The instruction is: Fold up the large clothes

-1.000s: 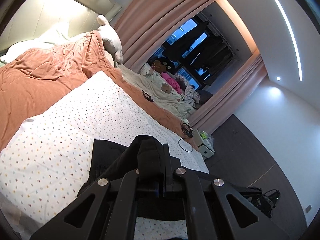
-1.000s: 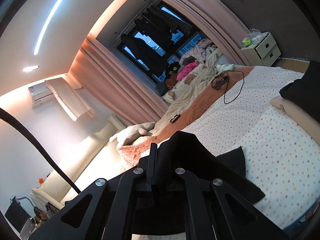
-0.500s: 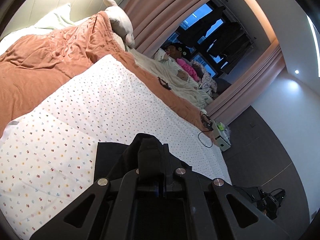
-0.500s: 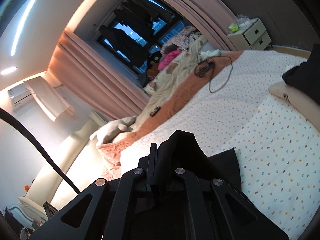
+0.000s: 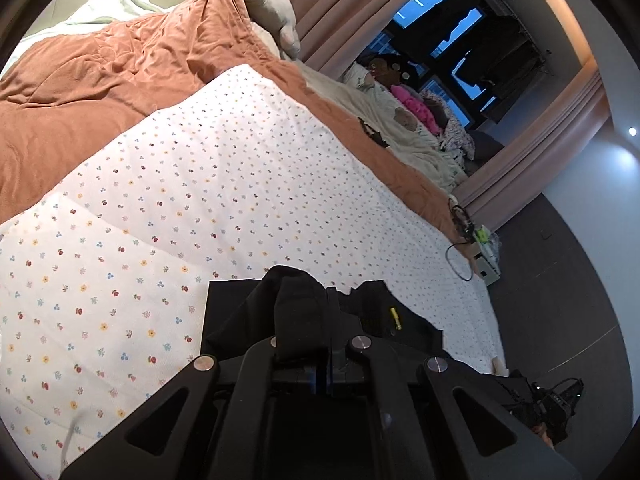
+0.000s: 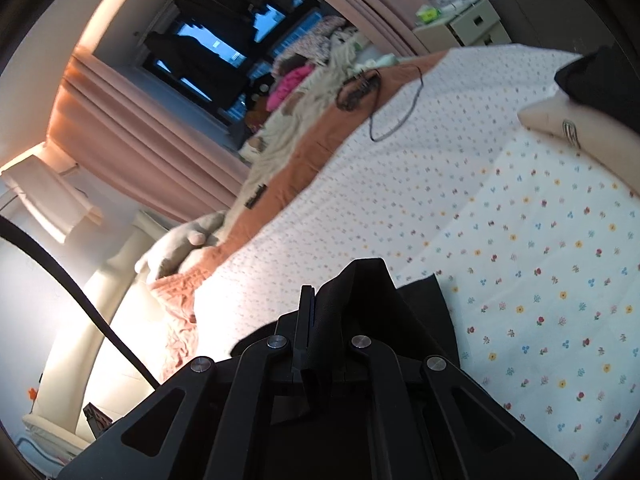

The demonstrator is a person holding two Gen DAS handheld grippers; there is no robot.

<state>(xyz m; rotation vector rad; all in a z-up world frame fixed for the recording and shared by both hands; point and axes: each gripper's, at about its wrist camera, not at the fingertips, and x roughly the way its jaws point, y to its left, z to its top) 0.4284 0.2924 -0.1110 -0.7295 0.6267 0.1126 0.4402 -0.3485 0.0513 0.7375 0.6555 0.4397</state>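
A black garment point(image 5: 228, 312) lies on the white flower-print bed sheet point(image 5: 180, 208). My left gripper point(image 5: 316, 320) is shut on a bunched fold of it, and a small yellow tag point(image 5: 394, 317) shows on the cloth to the right. In the right wrist view my right gripper point(image 6: 320, 312) is shut on another fold of the black garment point(image 6: 424, 304), with cloth spreading to its right over the sheet point(image 6: 500, 220). The parts of the garment under both grippers are hidden.
An orange blanket point(image 5: 88, 92) and pale pillow point(image 5: 268, 12) lie beyond the sheet. A black cable point(image 6: 396, 116) lies near the far bed edge. A white nightstand point(image 6: 460, 28) stands by the curtains. A tan cushion point(image 6: 580, 136) with black cloth sits at the right.
Both grippers have tipped down toward the bed, still shut on the black garment. More of the sheet fills both views, and the garment's right part with the yellow tag now shows.
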